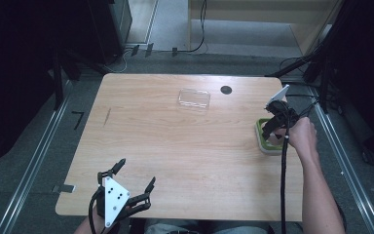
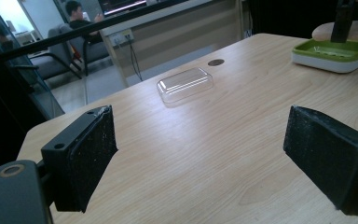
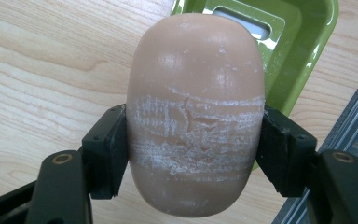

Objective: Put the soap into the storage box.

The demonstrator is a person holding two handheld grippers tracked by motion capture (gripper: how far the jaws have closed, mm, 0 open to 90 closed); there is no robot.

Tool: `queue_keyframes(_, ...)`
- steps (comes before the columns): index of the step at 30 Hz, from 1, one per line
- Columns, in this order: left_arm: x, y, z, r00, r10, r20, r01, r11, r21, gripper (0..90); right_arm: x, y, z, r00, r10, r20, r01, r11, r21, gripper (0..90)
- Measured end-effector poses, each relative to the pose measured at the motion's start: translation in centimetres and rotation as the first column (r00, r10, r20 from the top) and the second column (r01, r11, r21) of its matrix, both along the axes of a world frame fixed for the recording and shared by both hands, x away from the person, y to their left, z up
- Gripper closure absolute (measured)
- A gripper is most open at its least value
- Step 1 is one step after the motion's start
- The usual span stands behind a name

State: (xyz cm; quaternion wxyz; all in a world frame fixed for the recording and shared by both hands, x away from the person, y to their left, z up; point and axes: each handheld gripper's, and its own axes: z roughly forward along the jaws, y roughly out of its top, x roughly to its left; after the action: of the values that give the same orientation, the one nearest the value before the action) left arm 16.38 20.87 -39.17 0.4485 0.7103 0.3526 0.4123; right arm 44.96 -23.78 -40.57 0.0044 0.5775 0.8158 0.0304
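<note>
A tan oval bar of soap, scuffed white across its middle, sits between the jaws of my right gripper, which is shut on it. Under and behind it lies a green soap dish with a white base, at the table's right edge; the right gripper hangs just over it. The same dish appears far right in the left gripper view. My left gripper rests at the table's near left edge, jaws wide open with nothing between them. A clear plastic lid lies at the far middle.
A light wooden table carries everything. A small dark round hole sits near its far edge, right of the lid. Metal rails run along the floor on both sides. Cables trail behind the table.
</note>
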Motion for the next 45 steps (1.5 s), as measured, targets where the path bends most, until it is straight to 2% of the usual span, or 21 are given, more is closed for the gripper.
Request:
queue_keyframes(16,0.0,0.0,0.0,1.0000,-0.001,-0.001,0.001,1.0000,0.001,10.0,0.7,-0.3,-0.1,0.9999,-0.005,0.013,0.005,1.000,0.011,33.3)
queue_keyframes(24,0.0,0.0,0.0,1.0000,-0.001,0.000,0.001,1.0000,0.000,9.9,1.0,-0.3,-0.3,0.9995,-0.024,0.021,0.024,1.000,0.007,33.2)
queue_keyframes(30,0.0,0.0,0.0,1.0000,-0.001,0.000,0.001,1.0000,0.000,9.9,1.4,-0.4,-0.6,0.9978,-0.058,0.031,0.058,0.998,0.002,33.2)
queue_keyframes(37,0.0,0.0,0.0,1.0000,-0.001,0.000,0.001,1.0000,0.001,10.0,1.6,-0.7,-1.0,0.9962,-0.084,0.023,0.084,0.996,0.017,33.3)
queue_keyframes(45,0.0,-0.1,0.0,1.0000,-0.004,0.003,0.004,1.0000,0.002,9.9,2.1,-0.8,-1.8,0.9949,-0.100,0.002,0.100,0.995,0.003,33.3)
